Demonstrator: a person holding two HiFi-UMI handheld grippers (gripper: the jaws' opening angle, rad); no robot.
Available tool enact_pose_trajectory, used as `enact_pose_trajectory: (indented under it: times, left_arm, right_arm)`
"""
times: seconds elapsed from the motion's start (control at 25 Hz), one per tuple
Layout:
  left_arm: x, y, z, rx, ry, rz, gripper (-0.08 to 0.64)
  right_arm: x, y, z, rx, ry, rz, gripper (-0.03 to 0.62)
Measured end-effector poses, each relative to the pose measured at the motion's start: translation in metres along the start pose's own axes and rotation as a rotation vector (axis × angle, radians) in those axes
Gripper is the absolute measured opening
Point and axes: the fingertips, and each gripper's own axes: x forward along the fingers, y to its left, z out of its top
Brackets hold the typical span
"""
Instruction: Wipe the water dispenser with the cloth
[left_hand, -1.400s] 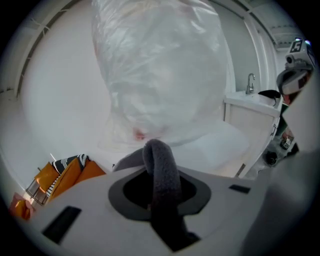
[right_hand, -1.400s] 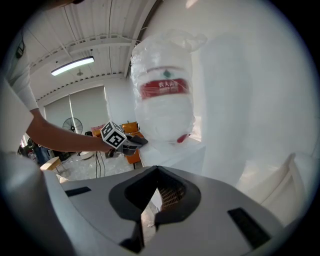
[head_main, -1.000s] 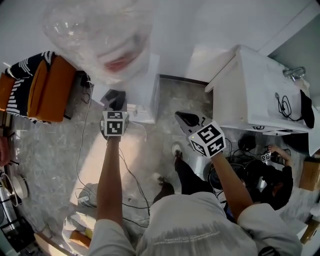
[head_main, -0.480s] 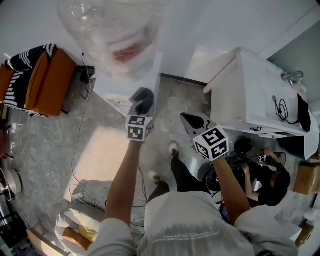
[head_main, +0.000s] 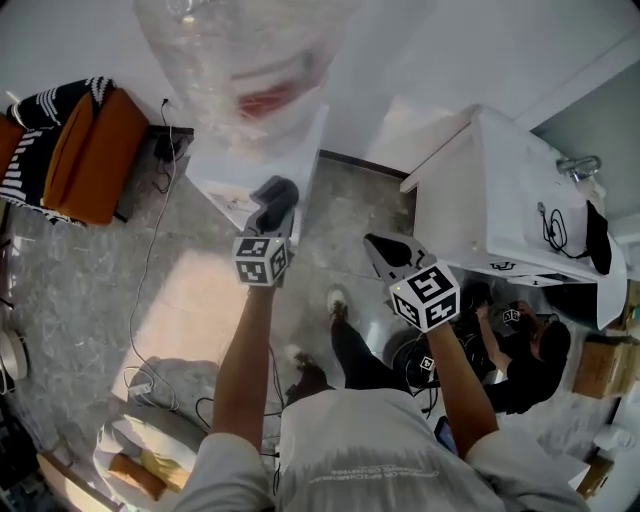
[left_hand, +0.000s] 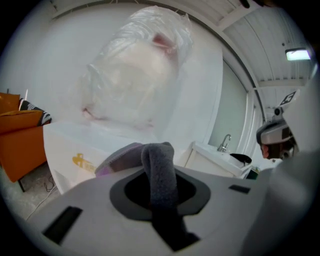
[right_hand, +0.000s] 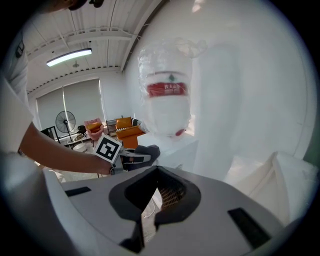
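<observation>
Far left: orange chair (head_main: 85, 150), not relevant.

Next, the water dispenser (head_main: 250, 180): white box body against the wall, with an inverted bottle (head_main: 245, 60) on top, wrapped in crinkled clear plastic with a red label. I can't tell the fill level through the wrap. My guess is the bottle is top-heavy if full, so wipe pressure goes on the body, not the bottle.

My left gripper (head_main: 272, 200) is pinching the cloth (head_main: 283, 186). The jaws are clamped on a grey fold that sticks up past the tips (left_hand: 159, 165). It sits just beside the dispenser's front corner, near the top edge, and I can't confirm contact yet.

The cloth looks soft, light and fleecy. It will drape and bunch, so the grip should be on a doubled fold, as it is now, with enough overhang to make a pad. The panel looks smooth and stiff, so expect low friction and flat strokes to work.

My right gripper (head_main: 372, 242) hangs lower and to the right, off the dispenser. Its jaws are nearly together with only a sliver of gap (right_hand: 150, 215) and nothing in them.

Far right: white counter (head_main: 480, 215) with a tap (head_main: 580, 165) and a cable on top.
</observation>
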Motion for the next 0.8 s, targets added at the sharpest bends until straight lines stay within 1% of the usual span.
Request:
enact_pose_trajectory:
  times: [0.16,0.2,0.24,0.32,0.48,0.64,0.8]
  left_arm:
    - [-0.015,0.041,0.01,-0.126,-0.077,0.086,0.072]
    - [-0.019,0.051,0.012,-0.145,-0.086,0.11,0.072]
    - [-0.022,0.059,0.014,-0.154,-0.089,0.128,0.072]
    - [-0.025,0.073,0.019,-0.146,-0.081,0.147,0.072]
    - [-0.031,0.097,0.025,-0.124,-0.083,0.166,0.072]
    - [-0.036,0.114,0.028,-0.143,-0.103,0.175,0.072]
    - [-0.043,0.137,0.033,-0.165,-0.099,0.232,0.072]
  right_arm:
    - [0.011,0.005,0.001,-0.008,0.01,0.019,0.008]
    - [0.013,0.006,0.001,-0.008,0.011,0.024,0.008]
    - [0.016,0.008,0.003,-0.01,0.011,0.03,0.008]
    - [0.023,0.012,0.007,-0.017,0.011,0.044,0.008]
    - [0.041,0.024,0.012,-0.024,0.015,0.072,0.008]
    - [0.059,0.036,0.02,-0.005,0.008,0.092,0.008]
    - [0.084,0.052,0.031,0.013,-0.006,0.115,0.008]
